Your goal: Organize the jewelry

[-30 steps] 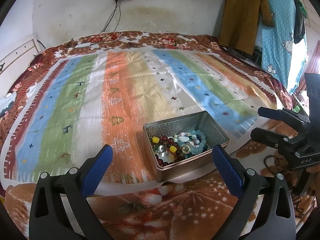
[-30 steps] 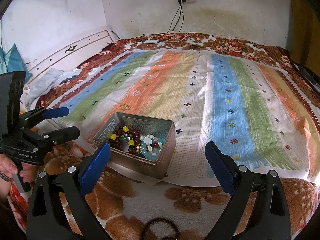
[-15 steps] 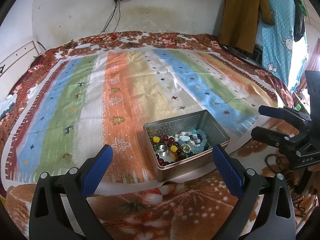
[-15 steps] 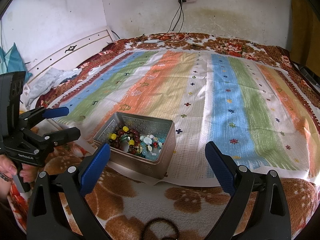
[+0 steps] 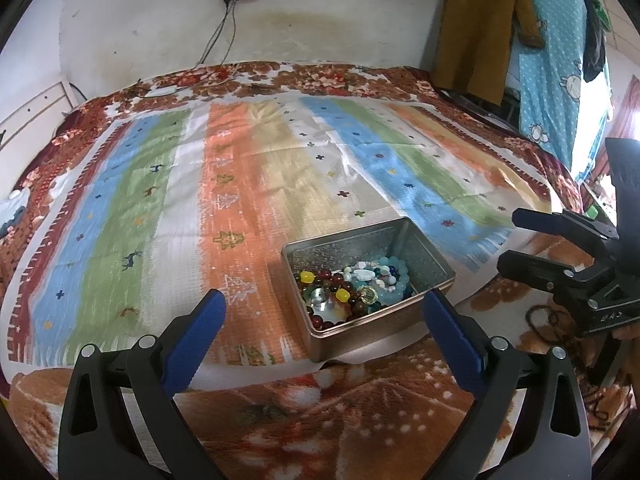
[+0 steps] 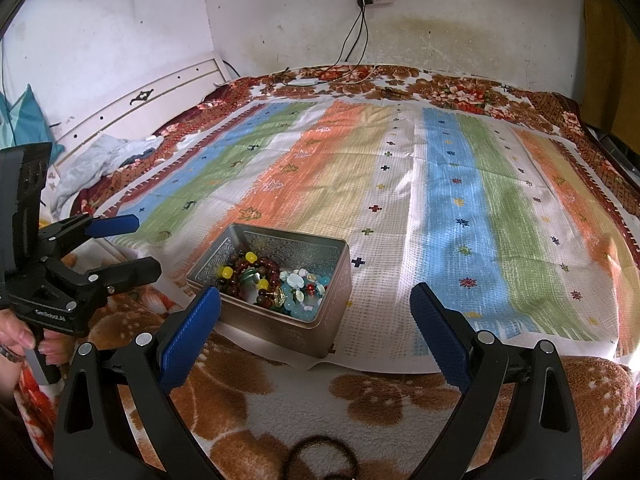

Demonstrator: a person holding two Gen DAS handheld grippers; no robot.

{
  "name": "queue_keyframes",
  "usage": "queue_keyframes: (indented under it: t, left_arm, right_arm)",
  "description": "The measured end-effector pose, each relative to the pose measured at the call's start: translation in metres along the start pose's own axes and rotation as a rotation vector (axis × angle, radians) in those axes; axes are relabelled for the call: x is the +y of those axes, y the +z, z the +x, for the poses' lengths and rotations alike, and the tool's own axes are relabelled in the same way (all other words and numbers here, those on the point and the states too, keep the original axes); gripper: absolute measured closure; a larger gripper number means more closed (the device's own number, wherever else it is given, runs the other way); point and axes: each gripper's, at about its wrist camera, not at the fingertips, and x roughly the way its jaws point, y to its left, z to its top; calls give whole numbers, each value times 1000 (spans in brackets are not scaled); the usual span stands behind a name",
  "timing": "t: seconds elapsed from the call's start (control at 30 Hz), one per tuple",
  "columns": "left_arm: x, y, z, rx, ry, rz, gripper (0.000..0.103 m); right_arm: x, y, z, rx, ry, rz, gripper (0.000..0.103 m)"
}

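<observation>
Beads (image 5: 352, 288) of many colors sit piled in a metal box (image 5: 424, 248) on the striped cloth (image 6: 452, 184) over my bed. My left gripper (image 5: 324, 312) and my right gripper (image 6: 316, 304) hang near the box, both spread wide with nothing in them.

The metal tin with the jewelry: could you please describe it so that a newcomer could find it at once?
Start from the striped cloth spread over the floral blanket. At the cloth's near edge stands an open rectangular metal tin with patterned walls. It is the only box there, and it holds a heap of beaded bracelets in dark red, yellow and pale blue.
</observation>
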Motion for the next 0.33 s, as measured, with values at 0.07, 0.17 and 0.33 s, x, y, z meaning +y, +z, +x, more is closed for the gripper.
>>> queue_keyframes:
  t: [0.07,0.17,0.33]
  left_arm:
    - [0,0,0,2,10,-1,6]
    - [2,0,1,14,16,-14,6]
    - [3,0,1,19,16,-17,6]
  right_arm:
    - [-2,-1,-1,-1,1,1,7]
    - [0,0,0,1,0,-1,7]
    - [1,1,0,0,0,0,7]
